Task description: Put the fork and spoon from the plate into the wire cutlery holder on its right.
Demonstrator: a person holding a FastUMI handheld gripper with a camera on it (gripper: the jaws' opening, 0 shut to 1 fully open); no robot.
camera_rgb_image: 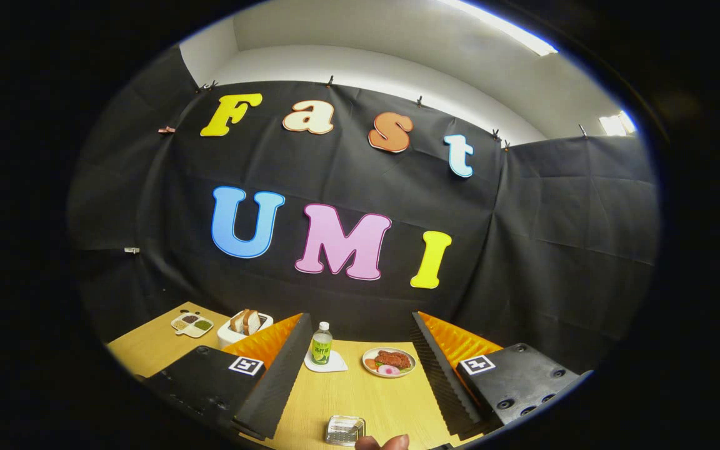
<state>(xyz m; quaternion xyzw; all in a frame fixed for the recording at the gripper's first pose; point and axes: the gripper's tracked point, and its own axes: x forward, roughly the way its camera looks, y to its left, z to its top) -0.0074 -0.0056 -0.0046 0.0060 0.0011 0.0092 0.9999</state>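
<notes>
My gripper [359, 315] is held high and level over a wooden table [360, 394], open, its fingers [279, 381] spread wide with nothing between them. Between the fingers, far across the table, sits a small white plate [389, 362] with reddish-brown food and a pink piece on it. Close below, between the bases of the fingers, stands a small metal wire holder [344, 430]. It is too small and too low in view to tell what it contains.
A green-labelled bottle [321, 344] stands on a white coaster [329, 364] left of the plate. Beyond the left finger are a white toaster with bread slices [244, 325] and a small divided dish [191, 324]. A person's fingertip [385, 442] pokes in beside the wire holder.
</notes>
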